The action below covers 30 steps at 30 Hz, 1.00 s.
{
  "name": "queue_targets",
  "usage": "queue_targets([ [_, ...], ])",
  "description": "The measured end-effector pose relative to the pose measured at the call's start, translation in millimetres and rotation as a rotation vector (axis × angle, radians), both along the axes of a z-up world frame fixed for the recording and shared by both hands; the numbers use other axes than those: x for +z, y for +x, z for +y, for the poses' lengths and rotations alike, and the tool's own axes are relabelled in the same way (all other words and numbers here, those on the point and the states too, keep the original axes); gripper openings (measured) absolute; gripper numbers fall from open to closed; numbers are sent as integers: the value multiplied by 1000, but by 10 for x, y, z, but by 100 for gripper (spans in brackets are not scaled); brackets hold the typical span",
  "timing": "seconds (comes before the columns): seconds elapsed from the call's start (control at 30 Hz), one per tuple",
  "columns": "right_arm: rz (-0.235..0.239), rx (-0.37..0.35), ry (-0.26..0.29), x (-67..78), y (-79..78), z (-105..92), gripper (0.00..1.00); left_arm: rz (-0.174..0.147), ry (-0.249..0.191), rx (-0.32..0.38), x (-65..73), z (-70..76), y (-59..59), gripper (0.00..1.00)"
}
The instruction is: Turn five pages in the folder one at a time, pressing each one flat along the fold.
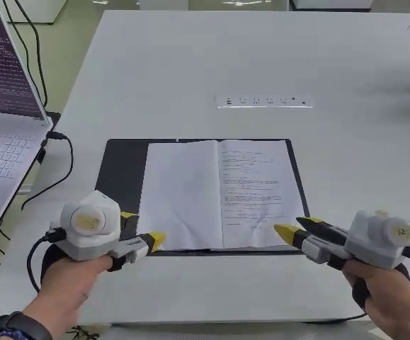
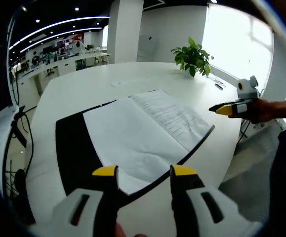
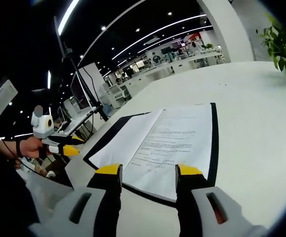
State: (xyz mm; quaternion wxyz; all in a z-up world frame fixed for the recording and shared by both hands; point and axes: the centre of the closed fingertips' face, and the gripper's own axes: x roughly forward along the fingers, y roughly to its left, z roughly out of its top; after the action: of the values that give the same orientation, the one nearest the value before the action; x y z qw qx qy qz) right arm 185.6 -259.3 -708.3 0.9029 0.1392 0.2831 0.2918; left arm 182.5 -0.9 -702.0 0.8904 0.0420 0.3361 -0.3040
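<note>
Head view: left gripper point(image 1: 142, 228) and right gripper point(image 1: 297, 228) sat wide, empty, at 7 and 5 o'clock of folder point(image 1: 120, 177); we judged pinching one printed page point(image 1: 254, 188) corner best.

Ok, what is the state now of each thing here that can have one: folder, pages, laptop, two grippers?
folder: open, lying flat.
left page: blank side up, lying flat.
right page: printed side up, lying flat.
laptop: lid open, screen on.
left gripper: open, holding nothing.
right gripper: open, holding nothing.
</note>
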Motion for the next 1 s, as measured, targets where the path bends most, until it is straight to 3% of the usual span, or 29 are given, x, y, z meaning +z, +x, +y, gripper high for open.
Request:
queue_targets([
  [0.2,-12,19,-33,28,-71,-45,46,-16,-8,10,117,37,-39,45],
  [0.53,-40,-7,-22,225,-157,-156,61,-30,-8,32,213,41,-92,56],
  [0.6,-46,-17,-19,264,-178,-183,61,-26,-34,44,251,13,-123,59],
  [0.73,-62,0,-45,264,-240,-186,67,-34,-50,52,288,-26,-164,64],
  [0.83,-61,40,-98,221,-319,-149,70,-33,-60,62,278,-41,-170,67],
  [1.0,-51,48,-82,200,-368,-91,72,-29,-72,67,285,-95,-172,69],
])
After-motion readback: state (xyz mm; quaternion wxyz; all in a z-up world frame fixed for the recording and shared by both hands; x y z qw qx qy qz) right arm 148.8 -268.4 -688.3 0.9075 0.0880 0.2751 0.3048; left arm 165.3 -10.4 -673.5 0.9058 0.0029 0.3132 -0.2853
